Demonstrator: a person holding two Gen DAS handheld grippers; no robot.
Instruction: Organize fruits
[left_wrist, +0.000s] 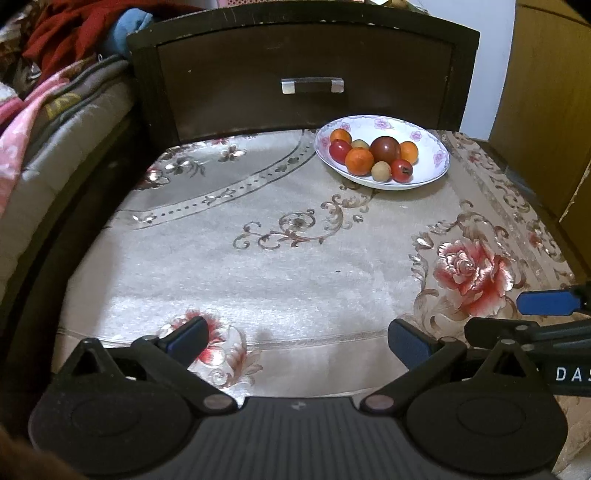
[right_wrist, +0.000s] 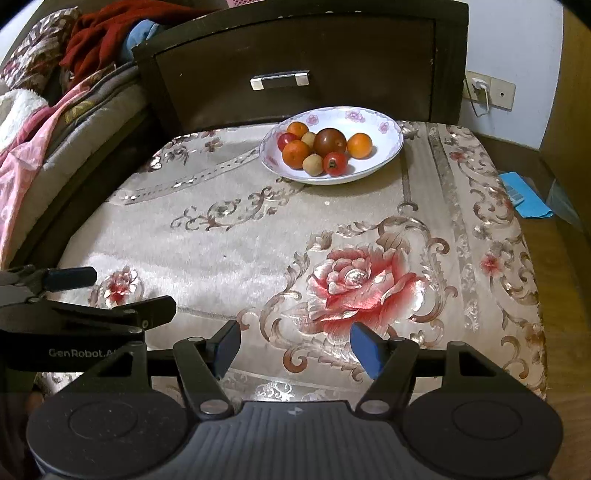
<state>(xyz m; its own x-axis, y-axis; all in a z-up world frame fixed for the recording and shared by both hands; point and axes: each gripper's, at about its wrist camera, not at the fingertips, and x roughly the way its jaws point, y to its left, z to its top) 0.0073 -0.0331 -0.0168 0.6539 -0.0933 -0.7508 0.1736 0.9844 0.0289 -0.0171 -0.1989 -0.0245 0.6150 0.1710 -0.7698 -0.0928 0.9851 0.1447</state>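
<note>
A white flowered bowl (left_wrist: 430, 146) (right_wrist: 382, 134) stands at the far side of the cloth-covered surface, to the right. It holds several small fruits: a dark red-brown tomato (left_wrist: 385, 148) (right_wrist: 330, 141), oranges (left_wrist: 359, 161) (right_wrist: 359, 145), red tomatoes (left_wrist: 402, 170) (right_wrist: 335, 163) and pale tan fruits (left_wrist: 381, 171). My left gripper (left_wrist: 295, 338) hangs open over the near edge of the cloth, empty. My right gripper (right_wrist: 295, 345) is open beside it, with nothing between its blue pads. Both are far short of the bowl. Each gripper shows at the edge of the other's view.
The floral cloth (left_wrist: 258, 258) covers a low surface. Behind it stands a dark wooden nightstand with a drawer handle (left_wrist: 312, 85). A bed with blankets (left_wrist: 55, 122) lies to the left. A wooden cabinet (left_wrist: 546, 92) is on the right, with a blue item (right_wrist: 524, 195) on the floor.
</note>
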